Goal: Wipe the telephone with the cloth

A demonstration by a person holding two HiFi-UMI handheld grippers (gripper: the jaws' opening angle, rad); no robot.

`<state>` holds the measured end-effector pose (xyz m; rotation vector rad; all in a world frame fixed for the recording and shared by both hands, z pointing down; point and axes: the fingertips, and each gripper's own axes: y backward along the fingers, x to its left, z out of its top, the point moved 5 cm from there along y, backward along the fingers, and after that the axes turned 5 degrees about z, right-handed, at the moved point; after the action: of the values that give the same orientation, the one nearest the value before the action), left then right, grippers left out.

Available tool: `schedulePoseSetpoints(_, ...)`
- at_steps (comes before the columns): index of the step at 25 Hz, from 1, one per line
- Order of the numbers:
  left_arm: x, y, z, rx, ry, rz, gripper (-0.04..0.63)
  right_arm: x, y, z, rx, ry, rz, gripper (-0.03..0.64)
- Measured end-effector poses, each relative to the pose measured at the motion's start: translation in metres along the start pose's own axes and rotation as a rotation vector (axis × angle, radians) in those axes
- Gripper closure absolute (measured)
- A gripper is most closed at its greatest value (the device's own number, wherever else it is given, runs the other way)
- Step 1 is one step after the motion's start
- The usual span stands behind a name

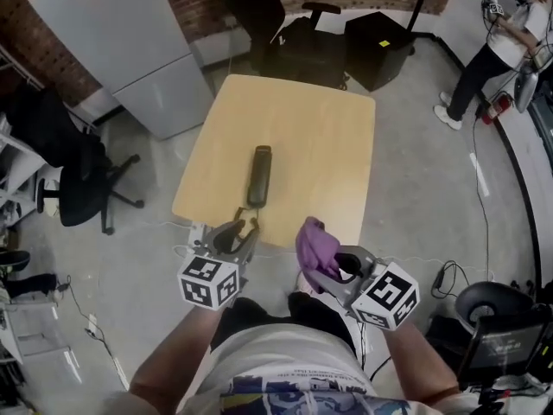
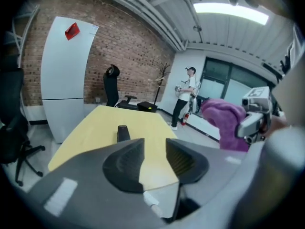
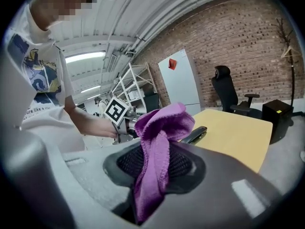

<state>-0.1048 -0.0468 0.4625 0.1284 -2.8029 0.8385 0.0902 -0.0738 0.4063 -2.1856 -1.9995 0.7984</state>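
at the centre of the head view, the telephone [image 1: 259, 176] is lying on the table [image 1: 328, 137]. your right gripper [image 1: 317, 271] is pinching the cloth [image 1: 313, 242]; your left gripper [image 1: 244, 229] is standing partly open, empty. try pinning the telephone while wiping lengthwise.

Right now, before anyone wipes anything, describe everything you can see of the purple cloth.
The purple cloth looks like soft, napped microfibre. It is bunched and folded, not spread out. The right gripper has its jaws shut on it: a rumpled bundle stands above the pads and a tail runs back between them. It is held in the air by the near edge of the table, apart from the telephone. Only the gripper touches it.
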Motion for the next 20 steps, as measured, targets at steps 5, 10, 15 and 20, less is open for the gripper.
schedulePoseSetpoints(5,0.022,-0.051,-0.005,0.065,0.018,0.122,0.393,-0.026,0.001,-0.006,-0.003,-0.049,0.007,0.511)
schedulePoseSetpoints(10,0.051,-0.089,-0.012,0.109,0.011,0.172,0.353,-0.034,0.0,0.003,0.001,-0.077,-0.059,0.511)
schedulePoseSetpoints(15,0.068,-0.133,-0.018,0.161,0.018,0.209,0.309,-0.046,0.004,0.011,-0.003,-0.131,-0.109,0.509)
schedulePoseSetpoints(20,0.071,-0.162,-0.024,0.184,0.003,0.229,0.305,-0.051,0.008,0.01,0.024,-0.147,-0.144,0.509)
